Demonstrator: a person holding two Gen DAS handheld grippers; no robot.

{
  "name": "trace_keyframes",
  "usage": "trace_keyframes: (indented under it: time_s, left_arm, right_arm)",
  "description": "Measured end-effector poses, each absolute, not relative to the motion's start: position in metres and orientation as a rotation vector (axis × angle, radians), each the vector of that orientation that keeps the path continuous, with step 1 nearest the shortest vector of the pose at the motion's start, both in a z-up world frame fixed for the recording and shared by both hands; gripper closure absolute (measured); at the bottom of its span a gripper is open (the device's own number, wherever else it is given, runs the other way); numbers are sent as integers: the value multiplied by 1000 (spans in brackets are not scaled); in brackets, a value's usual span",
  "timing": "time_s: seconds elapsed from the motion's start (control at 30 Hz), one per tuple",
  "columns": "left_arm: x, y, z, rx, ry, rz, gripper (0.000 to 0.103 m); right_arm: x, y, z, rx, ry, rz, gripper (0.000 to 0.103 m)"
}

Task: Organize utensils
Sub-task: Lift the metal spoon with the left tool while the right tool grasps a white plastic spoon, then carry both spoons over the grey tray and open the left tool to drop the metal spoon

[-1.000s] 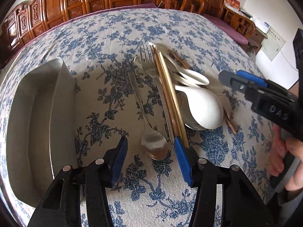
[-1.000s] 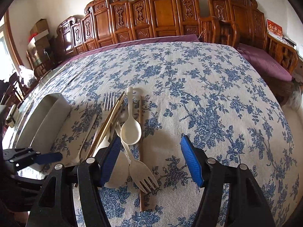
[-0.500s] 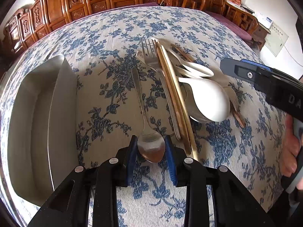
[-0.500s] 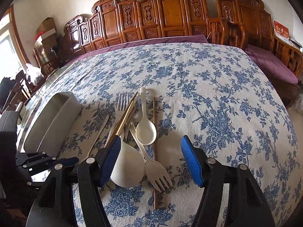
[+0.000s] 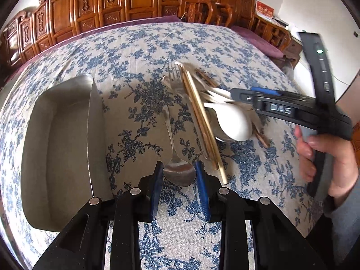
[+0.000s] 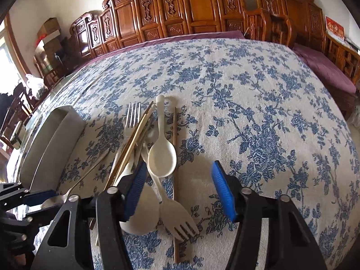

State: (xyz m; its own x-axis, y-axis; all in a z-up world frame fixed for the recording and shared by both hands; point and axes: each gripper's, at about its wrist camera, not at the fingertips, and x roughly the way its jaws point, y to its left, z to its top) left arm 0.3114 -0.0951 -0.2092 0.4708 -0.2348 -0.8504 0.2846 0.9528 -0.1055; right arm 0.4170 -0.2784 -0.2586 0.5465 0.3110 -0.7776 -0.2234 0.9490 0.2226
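Note:
My left gripper (image 5: 178,173) is shut on the bowl of a metal spoon (image 5: 179,174), whose handle points away across the tablecloth. The spoon also shows in the right wrist view (image 6: 54,200). Beside it lies a pile of utensils: a metal fork (image 5: 174,76), wooden chopsticks (image 5: 200,117) and a large white spoon (image 5: 231,123). My right gripper (image 6: 177,180) is open above the pile, over a small white spoon (image 6: 162,155) and a beige plastic fork (image 6: 177,216).
A steel tray (image 5: 58,148) stands at the left of the pile; it also shows in the right wrist view (image 6: 54,139). A dark chopstick (image 6: 175,157) lies right of the white spoon. Carved wooden chairs (image 6: 202,6) line the table's far edge.
My left gripper has closed from open onto the metal spoon's bowl. My right gripper has moved forward and lower over the pile, staying open.

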Motion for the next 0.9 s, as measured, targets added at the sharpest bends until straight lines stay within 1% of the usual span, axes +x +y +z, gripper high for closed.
trace_keyframes:
  time_s: [0.2,0.3,0.33,0.5,0.53,0.57,0.6,0.63,0.9]
  left_arm:
    - [309,-92,-206,21,1011,-361,76]
    - [308,-91,-204,9,1003,-375,76]
    - [308,-91,-203,6,999,-381,76]
    - [306,-89,-197,11,980,-390,76]
    - [306,-88,-196,14,976,-389,76]
    - [305,-88,-194,18,968,-389,76]
    - [305,-88,-192,21,962,-387,76]
    - [304,-87,-190,24,956,-384,76]
    - [304,-86,-174,50,923,-358,76]
  right_arm:
    - [432,-262,-272,96,982,343,61]
    - [436,-259,-273,108,990,347,71]
    - [436,-260,-273,119,989,349,76]
    - [436,-264,-263,137,959,337,78]
    - [435,-265,-261,134,952,333,80]
    - [435,-266,-259,131,946,327,92]
    - [434,-267,-257,126,943,316,94]
    - [433,-268,-256,125,938,311,96]
    - [425,-277,-248,110,908,291,97]
